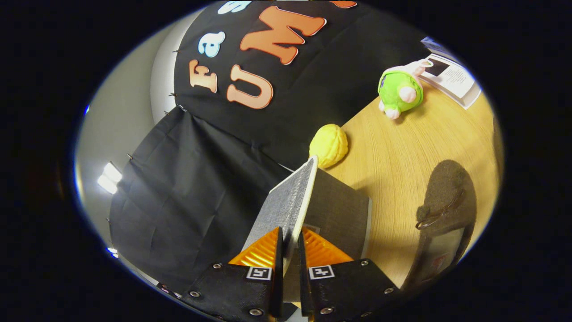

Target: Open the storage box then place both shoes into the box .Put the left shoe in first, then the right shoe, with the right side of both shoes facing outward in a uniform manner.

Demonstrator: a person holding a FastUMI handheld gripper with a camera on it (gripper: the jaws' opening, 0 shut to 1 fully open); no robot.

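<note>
The claw pinches the grey box lid, raised edge-on, with a yellow ball beyond it.

A wooden table carries a yellow ball, a green plush toy, some printed papers, a dark shoe and a grey box.
</note>
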